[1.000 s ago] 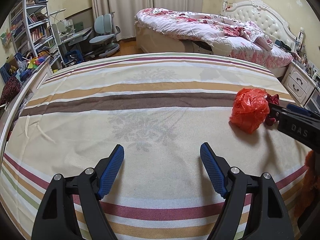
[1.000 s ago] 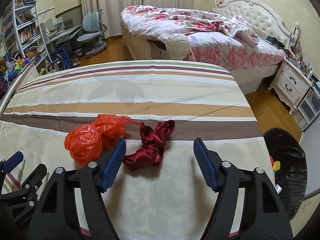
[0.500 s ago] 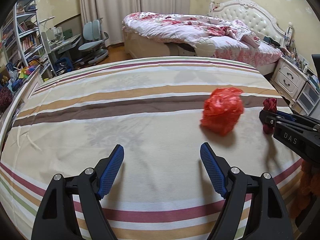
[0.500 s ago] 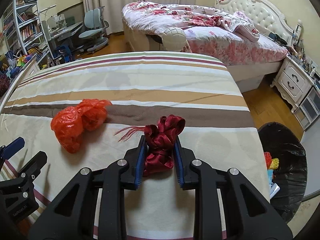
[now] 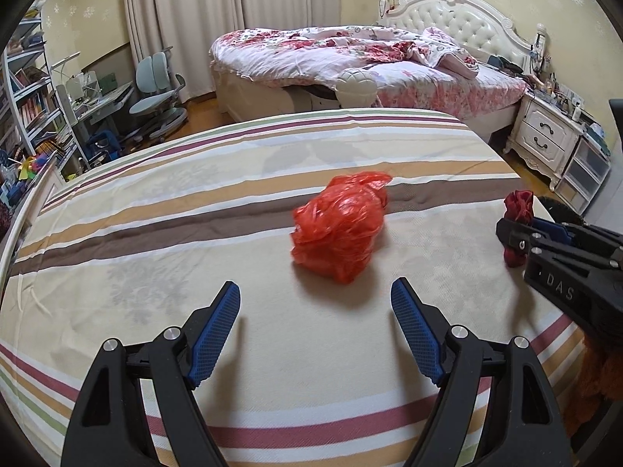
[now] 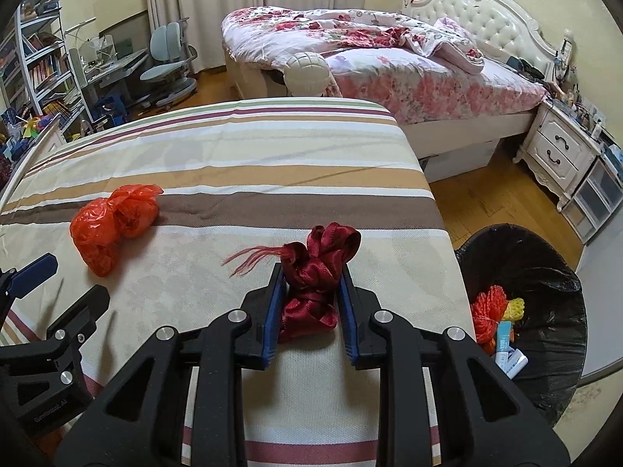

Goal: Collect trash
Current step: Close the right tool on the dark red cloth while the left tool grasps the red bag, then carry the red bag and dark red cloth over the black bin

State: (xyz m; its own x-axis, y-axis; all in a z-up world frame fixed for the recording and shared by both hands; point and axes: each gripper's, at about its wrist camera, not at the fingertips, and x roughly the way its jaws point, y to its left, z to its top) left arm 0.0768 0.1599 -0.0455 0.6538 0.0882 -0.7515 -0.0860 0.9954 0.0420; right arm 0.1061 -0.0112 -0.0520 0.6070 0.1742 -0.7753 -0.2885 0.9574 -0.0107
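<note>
Right gripper [image 6: 309, 299] was clamped on the dark red ribbon bundle [image 6: 317, 272], above the striped bedspread [image 6: 272, 179]; the bin [image 6: 545, 272] sat to its right. Left gripper [image 5: 315, 311] gaped wide, the orange plastic bag [image 5: 340, 225] just ahead.

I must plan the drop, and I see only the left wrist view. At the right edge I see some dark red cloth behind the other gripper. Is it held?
Observer: Yes. The right gripper is shut on the red ribbon, one pad on each side.
Operator: Where is the bin? I see only a dark sliver.
Observer: A bin lined with a black bag stands on the floor just off the right edge of the bed.
Operator: Is it empty?
Observer: No. An orange net and small packets lie inside.
</note>
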